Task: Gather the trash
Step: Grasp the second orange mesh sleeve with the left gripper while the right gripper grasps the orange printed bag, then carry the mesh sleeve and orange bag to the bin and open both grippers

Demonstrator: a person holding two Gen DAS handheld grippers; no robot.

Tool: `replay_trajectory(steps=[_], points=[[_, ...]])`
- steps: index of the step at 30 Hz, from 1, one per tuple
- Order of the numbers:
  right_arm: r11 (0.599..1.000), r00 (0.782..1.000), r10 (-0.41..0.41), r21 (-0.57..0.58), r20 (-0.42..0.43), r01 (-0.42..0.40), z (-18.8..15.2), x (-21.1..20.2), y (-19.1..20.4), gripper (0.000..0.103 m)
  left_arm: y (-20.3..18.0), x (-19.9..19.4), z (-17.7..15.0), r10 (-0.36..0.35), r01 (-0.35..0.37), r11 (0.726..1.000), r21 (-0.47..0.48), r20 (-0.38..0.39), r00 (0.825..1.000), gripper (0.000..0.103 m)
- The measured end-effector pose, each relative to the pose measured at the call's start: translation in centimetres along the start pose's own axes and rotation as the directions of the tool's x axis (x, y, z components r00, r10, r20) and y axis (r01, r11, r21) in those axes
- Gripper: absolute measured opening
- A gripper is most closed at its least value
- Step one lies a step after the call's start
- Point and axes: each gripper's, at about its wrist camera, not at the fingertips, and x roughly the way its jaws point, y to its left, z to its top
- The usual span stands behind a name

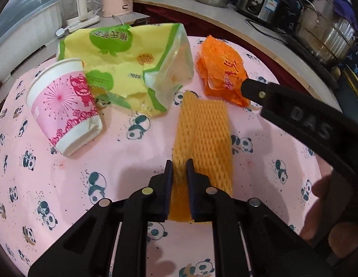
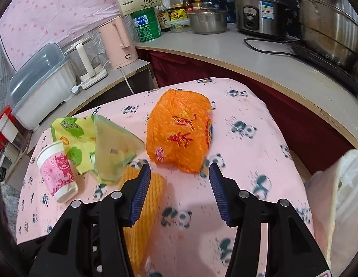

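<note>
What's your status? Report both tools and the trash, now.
Left tool shut on foam net. Right tool open, empty, facing orange wrapper. Paper cup, yellow-green bag untouched on table. Nothing in the way.

Panda-print tablecloth (image 1: 137, 161): paper cup (image 1: 63, 106), yellow-green bag (image 1: 123, 69), foam net (image 1: 202, 133), orange wrapper (image 1: 220, 69).

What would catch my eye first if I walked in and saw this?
Probably the pink panda-print tablecloth strewn with bright litter: a crumpled orange wrapper in the middle, a yellow-green bag and a tipped pink paper cup to its left. Nearest the camera, the left gripper has its jaws pinched on a yellow foam net sleeve, while the right gripper hovers open before the orange wrapper.
</note>
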Motion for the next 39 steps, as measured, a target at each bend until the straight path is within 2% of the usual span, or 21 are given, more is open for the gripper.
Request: replay_trajectory(steps=[6, 12, 13, 19, 23, 28, 39], points=[[1.000, 1.000, -0.004, -0.019, -0.028, 0.003, 1.2, 3.2, 0.9, 0.052, 2.3, 0.0, 1.3, 0.020, -0.019, 0.998, -0.068, 0.011, 1.000, 0.011], [0.999, 0.998, -0.033, -0.037, -0.050, 0.032, 1.5, 6.0, 1.4, 0.052, 3.5, 1.0, 2.0, 0.023, -0.023, 0.996, -0.087, -0.006, 1.000, 0.011], [0.998, 0.998, -0.036, -0.043, -0.052, 0.034, 1.5, 6.2, 1.4, 0.050, 3.5, 1.1, 2.0, 0.023, -0.023, 0.996, -0.087, -0.004, 1.000, 0.011], [0.995, 0.995, -0.083, -0.065, -0.051, 0.080, 1.2, 6.4, 0.9, 0.022, 3.3, 1.1, 1.9, 0.025, -0.025, 0.996, -0.081, 0.002, 1.000, 0.011], [0.996, 0.996, -0.079, -0.039, -0.050, 0.077, 0.5, 5.1, 0.2, 0.016, 2.9, 0.7, 1.7, 0.014, -0.014, 0.997, -0.078, 0.001, 1.000, 0.010], [0.997, 0.996, -0.079, -0.013, -0.032, 0.078, -1.3, 1.9, -0.5, 0.015, 1.7, -0.8, 0.9, 0.005, -0.004, 0.998, -0.057, 0.011, 1.000, 0.010], [0.995, 0.996, -0.076, 0.070, 0.041, 0.073, -4.8, -7.9, -3.5, 0.015, -2.9, -6.3, -1.4, -0.023, 0.023, 1.000, 0.013, 0.068, 0.997, 0.010]])
